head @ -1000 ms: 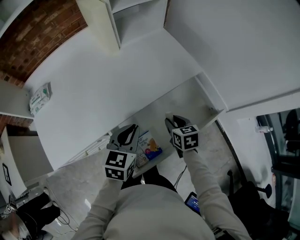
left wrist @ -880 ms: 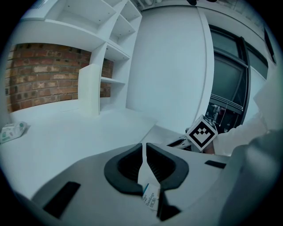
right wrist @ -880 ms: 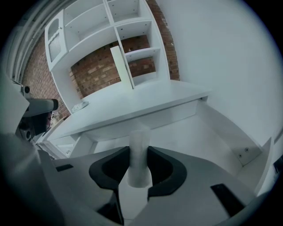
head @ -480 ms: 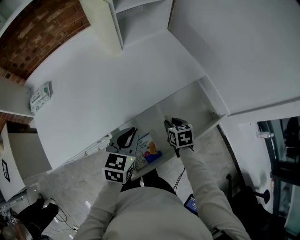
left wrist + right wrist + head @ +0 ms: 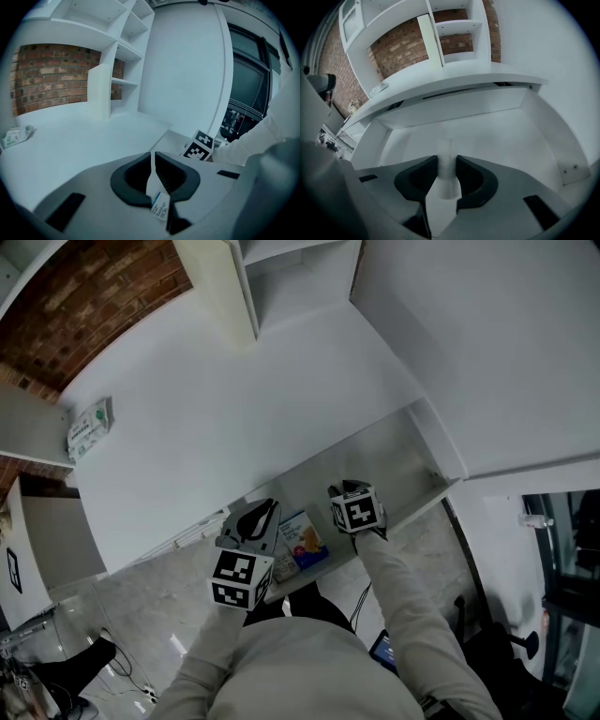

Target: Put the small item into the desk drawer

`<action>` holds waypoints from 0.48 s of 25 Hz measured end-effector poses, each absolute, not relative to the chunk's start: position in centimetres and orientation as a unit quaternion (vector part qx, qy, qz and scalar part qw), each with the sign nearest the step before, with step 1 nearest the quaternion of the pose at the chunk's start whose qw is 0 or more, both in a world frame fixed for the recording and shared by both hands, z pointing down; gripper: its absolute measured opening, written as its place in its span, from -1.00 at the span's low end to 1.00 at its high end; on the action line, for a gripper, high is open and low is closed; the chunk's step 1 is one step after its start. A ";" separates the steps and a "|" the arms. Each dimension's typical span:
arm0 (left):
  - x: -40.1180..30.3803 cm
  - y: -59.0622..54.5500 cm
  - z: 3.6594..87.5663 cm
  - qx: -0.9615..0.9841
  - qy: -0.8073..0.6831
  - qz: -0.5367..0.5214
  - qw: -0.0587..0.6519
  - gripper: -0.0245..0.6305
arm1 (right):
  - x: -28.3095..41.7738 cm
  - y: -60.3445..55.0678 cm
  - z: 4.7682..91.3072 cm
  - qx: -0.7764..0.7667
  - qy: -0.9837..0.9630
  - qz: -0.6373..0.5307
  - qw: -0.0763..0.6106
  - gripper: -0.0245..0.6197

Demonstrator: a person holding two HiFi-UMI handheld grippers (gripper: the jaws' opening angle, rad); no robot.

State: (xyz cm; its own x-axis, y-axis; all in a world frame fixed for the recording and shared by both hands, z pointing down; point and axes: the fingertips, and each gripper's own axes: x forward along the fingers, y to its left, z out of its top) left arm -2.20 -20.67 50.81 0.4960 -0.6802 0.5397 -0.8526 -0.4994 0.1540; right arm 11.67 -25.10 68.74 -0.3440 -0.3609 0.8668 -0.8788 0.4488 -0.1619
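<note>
Head view: the right gripper (image 5: pixel 342 489) has been drifting a little closer to the small blue-and-orange printed box (image 5: pixel 303 538) lying in the open white desk drawer (image 5: pixel 394 451). The left gripper (image 5: pixel 255 515) is keeping its place at the drawer's left end, just beside that box. The white counter (image 5: pixel 234 399) above is carrying only a pale packet (image 5: pixel 90 426) at its far left. Both forearms are reaching forward and down.

Left gripper view: the left gripper (image 5: pixel 153 157) is clenching a thin white packet printed "Bandage" (image 5: pixel 160 206), held edge-on. I am judging this to be the small item, not yet in the drawer. Risk: the jaws are biting only a narrow strip, so the packet could be twisting loose and falling outside the drawer. This gripper is aiming across the counter, not down into the drawer.

Right gripper view: the right gripper (image 5: pixel 446 161) is pinching a pale whitish upright piece (image 5: pixel 443 185); I cannot tell what it is. Risk: released from here, it may be bouncing. The gripper is pointing into the drawer (image 5: pixel 487 126), tilted toward its floor.
</note>
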 end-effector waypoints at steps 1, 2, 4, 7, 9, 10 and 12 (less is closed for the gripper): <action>-2.3 -20.7 50.9 0.839 -0.458 0.210 0.206 -0.80 | 11.7 -25.0 69.0 0.410 -0.749 0.326 0.405 -0.46; -2.3 -20.7 50.9 0.838 -0.459 0.210 0.207 -0.80 | 11.8 -24.9 69.3 0.409 -0.746 0.326 0.413 -0.46; -2.3 -20.7 50.8 0.837 -0.460 0.211 0.207 -0.80 | 12.0 -24.7 69.7 0.408 -0.739 0.326 0.426 -0.46; -2.3 -20.8 50.7 0.837 -0.461 0.212 0.206 -0.80 | 12.2 -24.7 70.3 0.406 -0.733 0.325 0.439 -0.46; -2.3 -20.8 50.8 0.836 -0.461 0.214 0.207 -0.80 | 12.1 -24.7 70.5 0.399 -0.733 0.324 0.446 -0.46; -2.2 -20.8 50.8 0.836 -0.461 0.214 0.207 -0.80 | 11.8 -24.7 70.7 0.392 -0.737 0.321 0.447 -0.46; -2.1 -20.9 50.9 0.836 -0.460 0.215 0.208 -0.80 | 11.2 -24.7 70.9 0.378 -0.744 0.317 0.449 -0.46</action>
